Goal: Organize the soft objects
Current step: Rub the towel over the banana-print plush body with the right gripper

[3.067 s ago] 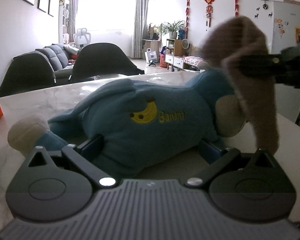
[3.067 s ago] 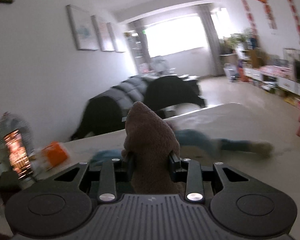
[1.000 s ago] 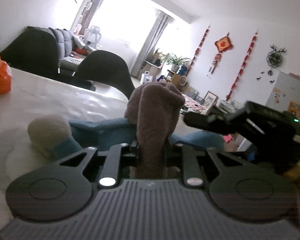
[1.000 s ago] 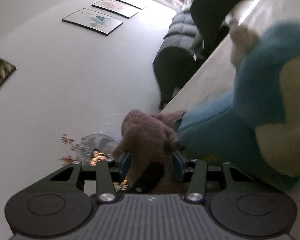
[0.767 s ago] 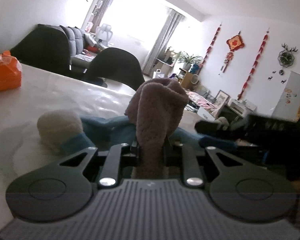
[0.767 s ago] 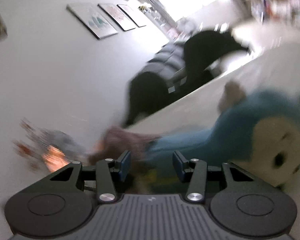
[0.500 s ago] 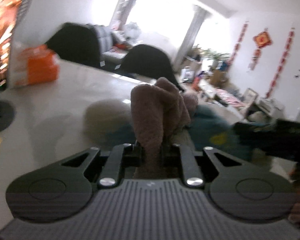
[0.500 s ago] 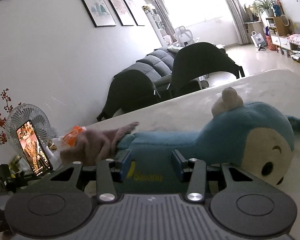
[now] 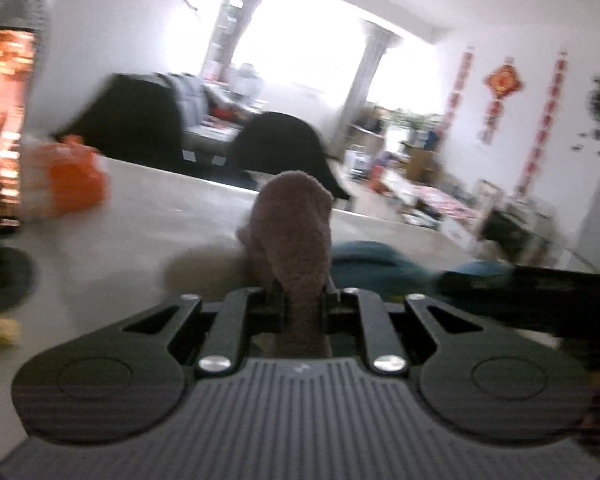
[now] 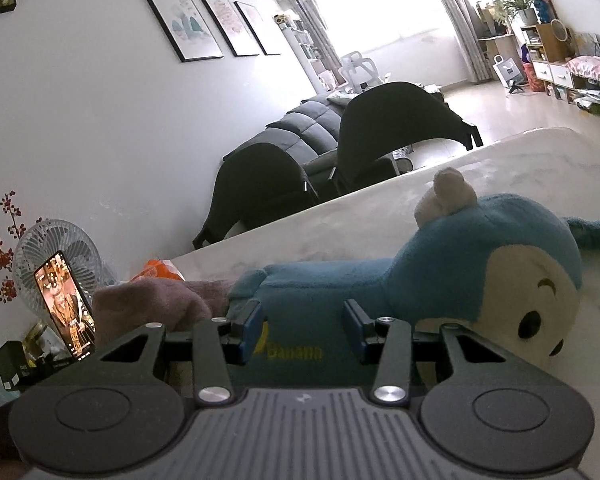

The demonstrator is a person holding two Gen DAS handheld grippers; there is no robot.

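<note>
A: Which step is in hand?

B: Tidying the blue monkey plush [image 10: 440, 280], by my reading. It lies on its side along the pale table [image 10: 540, 160], head toward the right of the right wrist view. The left gripper [image 9: 300, 292] is clamped tight on the plush's brown limb [image 9: 296, 232], which stands up between its fingers.

A: And the right gripper [image 10: 302, 330]?

B: Its jaws stand apart, one on each side of the monkey's blue body near the yellow "Banana" lettering. I see no squeeze in the fabric, so I take it as not holding.

A: What does the next move call for?

B: Probably laying the brown limb down against the body while the right gripper steadies or takes the torso. The plush is floppy, so a pull on one limb will likely drag the whole toy rather than fold it.

A: Anything in the way?

B: At the table's left end there is an orange bag [image 10: 158, 272], a small fan [image 10: 54, 252] and a lit phone [image 10: 64, 304] propped in front of it. The brown limb lies just beside that clutter in the right wrist view, so a sweep that way could knock the phone. Black chairs [image 10: 400, 128] stand behind the table, well clear. The left view is blurred, so finer detail is lost.
</note>
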